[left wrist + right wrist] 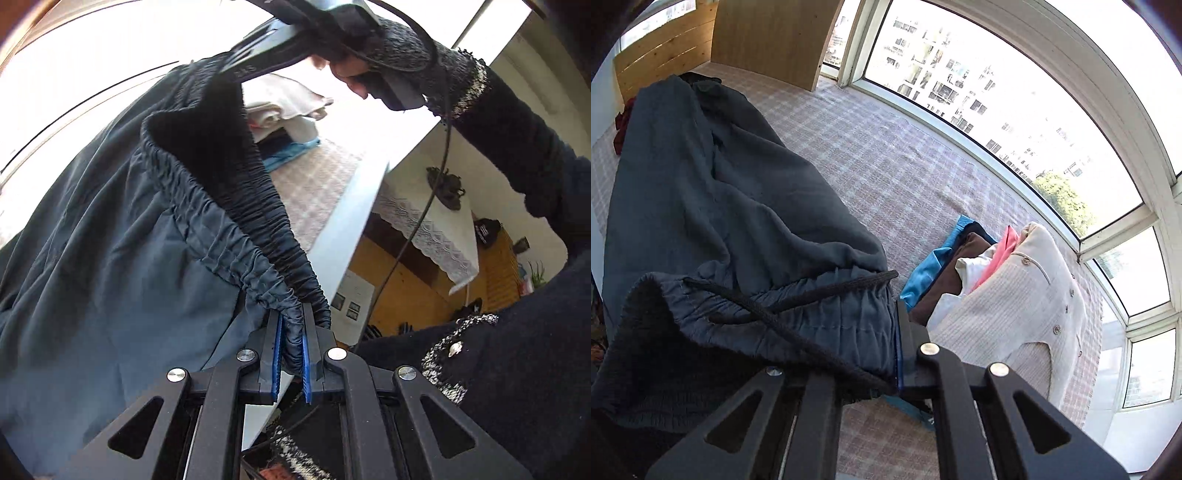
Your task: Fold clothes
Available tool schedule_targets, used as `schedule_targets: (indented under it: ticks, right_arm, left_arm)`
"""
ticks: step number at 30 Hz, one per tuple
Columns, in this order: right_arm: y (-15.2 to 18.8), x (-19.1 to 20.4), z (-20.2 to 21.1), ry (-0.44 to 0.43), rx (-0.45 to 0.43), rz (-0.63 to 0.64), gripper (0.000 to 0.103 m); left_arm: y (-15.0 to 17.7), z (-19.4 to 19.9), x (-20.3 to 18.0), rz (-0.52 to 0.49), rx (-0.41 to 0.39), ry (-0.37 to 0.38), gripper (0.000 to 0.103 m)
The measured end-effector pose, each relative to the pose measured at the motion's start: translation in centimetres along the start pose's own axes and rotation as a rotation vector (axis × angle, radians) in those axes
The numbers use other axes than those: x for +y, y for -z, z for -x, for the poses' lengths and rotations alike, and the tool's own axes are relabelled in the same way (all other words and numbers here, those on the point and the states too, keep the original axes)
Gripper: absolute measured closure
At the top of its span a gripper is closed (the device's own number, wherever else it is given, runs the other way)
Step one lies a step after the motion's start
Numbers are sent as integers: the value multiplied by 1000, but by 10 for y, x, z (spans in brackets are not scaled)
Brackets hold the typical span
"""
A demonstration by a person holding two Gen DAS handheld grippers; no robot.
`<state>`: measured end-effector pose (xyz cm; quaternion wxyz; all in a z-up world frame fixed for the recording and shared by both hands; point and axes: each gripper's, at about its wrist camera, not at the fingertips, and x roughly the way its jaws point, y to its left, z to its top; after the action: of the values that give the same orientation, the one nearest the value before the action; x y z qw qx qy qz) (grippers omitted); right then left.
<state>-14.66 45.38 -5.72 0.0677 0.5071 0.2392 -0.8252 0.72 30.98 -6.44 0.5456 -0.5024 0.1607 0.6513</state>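
Note:
Dark grey-blue trousers [103,229] with a gathered elastic waistband hang between both grippers above a checked bed cover. My left gripper [292,325] is shut on one end of the waistband, its blue pads pinching the bunched cloth. At the top of the left wrist view my right gripper [258,48] holds the other end, with a gloved hand on its handle. Seen from the right wrist, the trousers [713,192] trail down to the left and a black drawstring [798,295] lies across the waistband. My right gripper [890,332] is shut on the waistband; cloth hides its left finger.
A stack of folded clothes [997,284], cream knit on top over pink, white, brown and blue, sits on the checked cover [886,147] by the curved window. A red cloth [622,125] lies far left near a wooden board [768,37]. A person's dark sleeve [517,155] fills the right.

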Motion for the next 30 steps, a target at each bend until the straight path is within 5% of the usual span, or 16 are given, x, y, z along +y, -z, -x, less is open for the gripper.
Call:
schedule_targets:
  ticks: [6, 9, 12, 16, 21, 26, 30]
  right_arm:
    - [38, -7, -46, 29, 115, 3, 97]
    - [61, 16, -80, 59, 219, 106, 92]
    - [77, 23, -87, 48, 266, 162, 79]
    - [90, 6, -59, 60, 248, 115, 60]
    - [99, -23, -14, 124, 242, 5, 57]
    - [72, -28, 31, 148, 161, -183, 55]
    - [20, 29, 32, 71, 81, -238, 48]
  left_arm:
    - [-38, -61, -46, -150, 122, 135, 96]
    - [-33, -81, -39, -119, 210, 76, 93]
    - [-12, -56, -12, -63, 203, 19, 87]
    - [32, 24, 59, 72, 96, -109, 62]
    - [116, 122, 200, 370, 70, -395, 62]
    - [224, 200, 345, 650, 95, -683, 62]
    - [313, 232, 423, 793, 129, -700, 62]
